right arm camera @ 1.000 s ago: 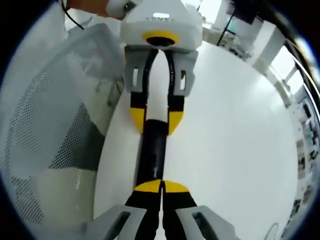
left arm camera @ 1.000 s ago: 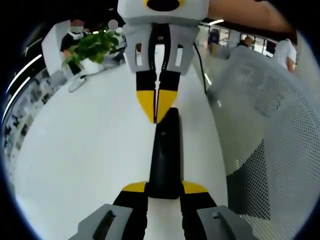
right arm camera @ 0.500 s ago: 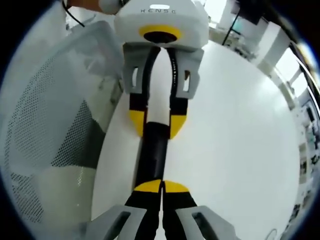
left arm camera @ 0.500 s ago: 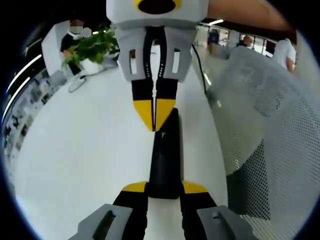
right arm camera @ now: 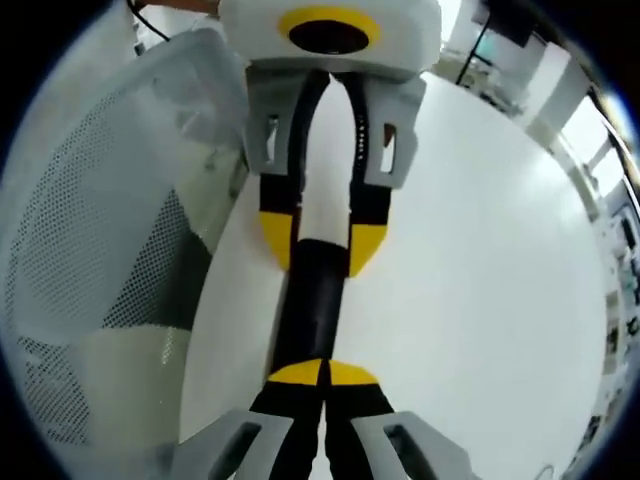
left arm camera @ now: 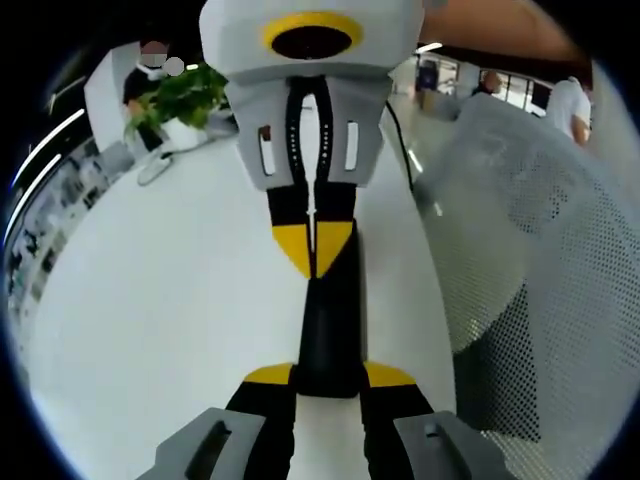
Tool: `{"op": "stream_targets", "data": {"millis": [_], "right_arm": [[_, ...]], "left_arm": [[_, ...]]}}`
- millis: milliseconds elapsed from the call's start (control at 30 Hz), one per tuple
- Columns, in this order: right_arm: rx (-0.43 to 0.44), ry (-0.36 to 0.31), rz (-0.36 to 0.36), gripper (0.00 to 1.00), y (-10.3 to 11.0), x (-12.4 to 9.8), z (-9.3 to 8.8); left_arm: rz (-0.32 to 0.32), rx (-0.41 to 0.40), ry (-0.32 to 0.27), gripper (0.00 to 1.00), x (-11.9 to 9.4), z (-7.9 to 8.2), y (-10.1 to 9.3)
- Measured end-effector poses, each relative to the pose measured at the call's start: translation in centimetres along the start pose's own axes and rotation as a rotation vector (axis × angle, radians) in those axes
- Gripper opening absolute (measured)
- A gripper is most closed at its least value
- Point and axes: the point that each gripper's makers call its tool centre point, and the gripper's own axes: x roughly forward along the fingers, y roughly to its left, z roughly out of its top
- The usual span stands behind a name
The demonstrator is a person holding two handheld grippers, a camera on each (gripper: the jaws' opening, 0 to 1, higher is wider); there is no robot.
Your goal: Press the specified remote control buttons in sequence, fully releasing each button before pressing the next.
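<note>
Left gripper view: black remote control lies lengthwise on the white worktop, near end pinched between the left gripper fingers, which straddle it on both sides. Right gripper comes in from the far end, fingers pressed together into one yellow point, tip sitting over the remote's upper face, far half. Contact or just above, can't tell.

Right gripper view agrees: right gripper with its fingers shut tight, tip on or just over the remote control; left gripper at the opposite end, fingers clamped on the remote's sides. Buttons not legible in either view.

Judgement: mid-sequence, a press or release with the tip as a stylus while the left holds the body steady. Next move needs a clear vertical lift off the button, then a small shift along the remote to the next target, left hold unchanged.

Around it: mesh chair back beside the worktop, potted plant at the far edge.
</note>
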Motion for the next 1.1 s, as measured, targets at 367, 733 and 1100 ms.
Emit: {"op": "stream_targets", "data": {"millis": [367, 733, 1100], "right_arm": [[0.010, 0.025, 0.040, 0.00, -0.05, 0.09, 0.01], [0.063, 0.010, 0.086, 0.00, -0.10, 0.14, -0.06], [0.050, 0.033, 0.095, 0.00, 0.02, 0.16, 0.03]], "left_arm": [[0.001, 0.001, -0.002, 0.23, 0.00, -0.10, 0.11], [0.006, -0.007, -0.006, 0.23, -0.05, -0.14, 0.16], [0.011, -0.010, -0.011, 0.23, -0.07, -0.16, 0.16]]}}
